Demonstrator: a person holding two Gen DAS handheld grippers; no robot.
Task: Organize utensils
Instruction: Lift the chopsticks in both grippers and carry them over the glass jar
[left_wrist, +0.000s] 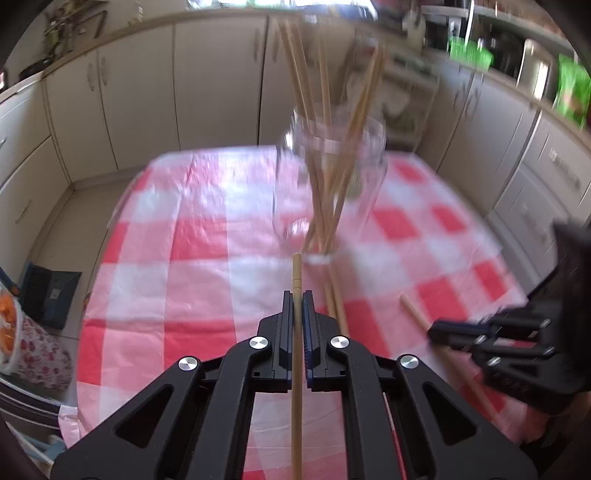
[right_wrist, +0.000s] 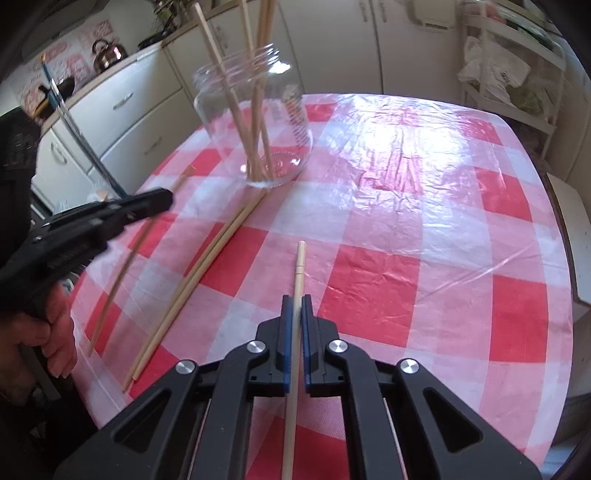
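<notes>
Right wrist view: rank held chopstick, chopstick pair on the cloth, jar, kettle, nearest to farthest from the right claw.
1. Held chopstick, between the right claw fingers.
2. Chopstick pair, on the cloth, left.
3. Jar, ahead-left.
4. Kettle, far-left counter.

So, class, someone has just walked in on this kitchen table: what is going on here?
A person is gathering wooden chopsticks into a glass jar on the checked tablecloth. The left gripper is shut on one chopstick, and the right gripper is shut on another chopstick. Several already stand in the jar. Three loose chopsticks lie on the cloth beside it, not yet collected.
</notes>
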